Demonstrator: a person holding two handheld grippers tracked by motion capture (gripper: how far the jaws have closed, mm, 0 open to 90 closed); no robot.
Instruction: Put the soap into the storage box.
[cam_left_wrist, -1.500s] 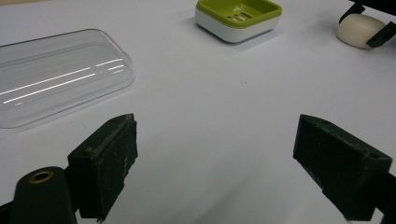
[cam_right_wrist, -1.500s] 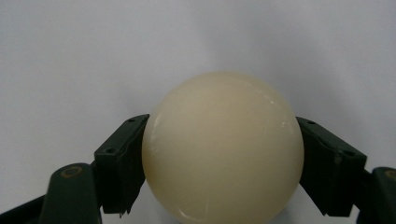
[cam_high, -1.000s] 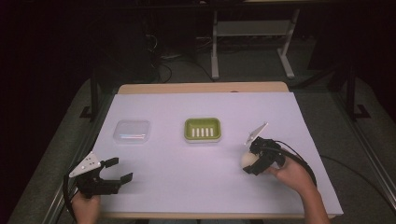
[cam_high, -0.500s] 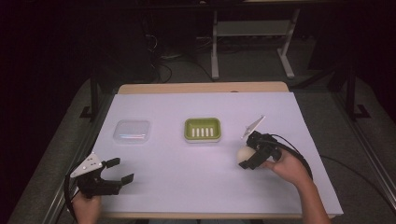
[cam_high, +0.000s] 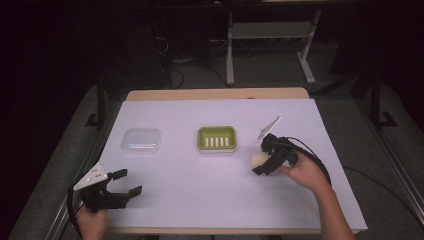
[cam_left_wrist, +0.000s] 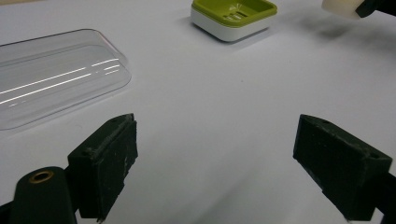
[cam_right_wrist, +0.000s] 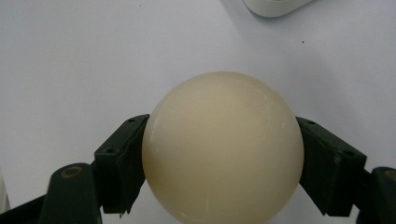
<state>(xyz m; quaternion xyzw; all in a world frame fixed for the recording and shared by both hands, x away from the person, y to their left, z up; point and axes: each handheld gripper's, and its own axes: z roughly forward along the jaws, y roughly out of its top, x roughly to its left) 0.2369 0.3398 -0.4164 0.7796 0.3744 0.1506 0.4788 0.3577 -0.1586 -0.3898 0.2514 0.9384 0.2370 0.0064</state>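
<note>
The right gripper (cam_high: 264, 163) is clamped on a cream-coloured round soap bar (cam_high: 258, 159), one black jaw pressed against each side, and holds it above the white table cover (cam_high: 200, 185), to the right of the green soap dish (cam_high: 216, 138) and apart from it. The left gripper (cam_high: 125, 183) sits near the front left edge of the table with its jaws spread wide around nothing. A clear plastic lid (cam_high: 142, 140) lies flat left of the dish.

cream soap bar (cam_right_wrist: 223, 149) | smooth, rounded | clamped between right tongs (cam_right_wrist: 223, 161) | above table
</note>
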